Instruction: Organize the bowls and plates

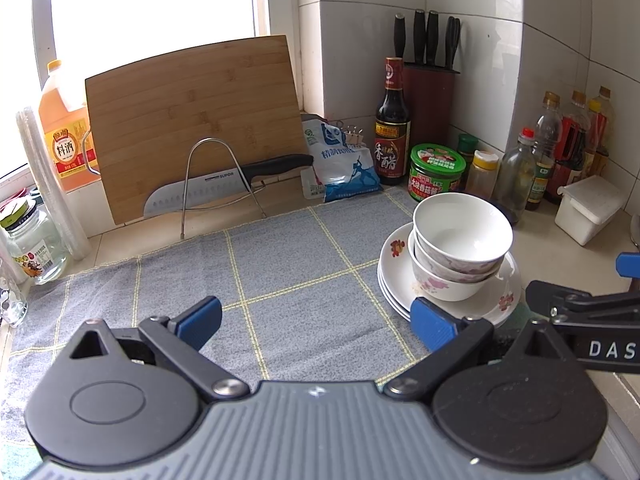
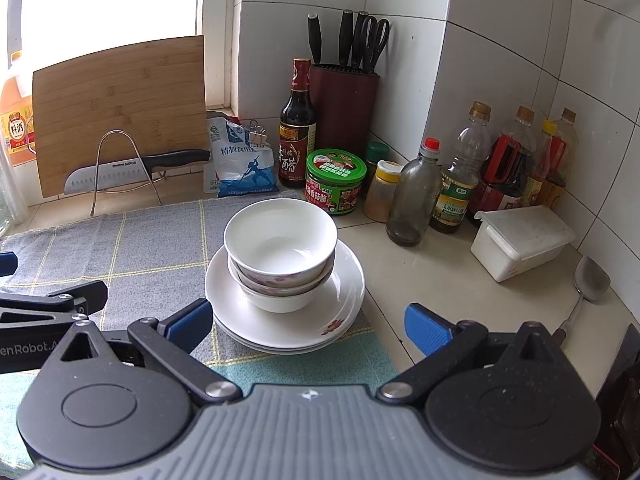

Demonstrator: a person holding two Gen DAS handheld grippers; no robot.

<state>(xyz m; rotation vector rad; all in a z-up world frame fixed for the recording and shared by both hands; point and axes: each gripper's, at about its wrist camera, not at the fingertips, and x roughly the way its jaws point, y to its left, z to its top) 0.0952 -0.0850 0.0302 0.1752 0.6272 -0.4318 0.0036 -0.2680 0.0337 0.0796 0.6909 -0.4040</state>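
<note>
Two white floral bowls (image 2: 281, 256) sat nested upright on a stack of white flower-printed plates (image 2: 340, 312), which rested on the grey checked cloth (image 2: 140, 248).

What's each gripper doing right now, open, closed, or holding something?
Left gripper: open, holding nothing, over the grey cloth.
Right gripper: open, holding nothing, jaws spread in front of the stacked bowls and plates.
</note>
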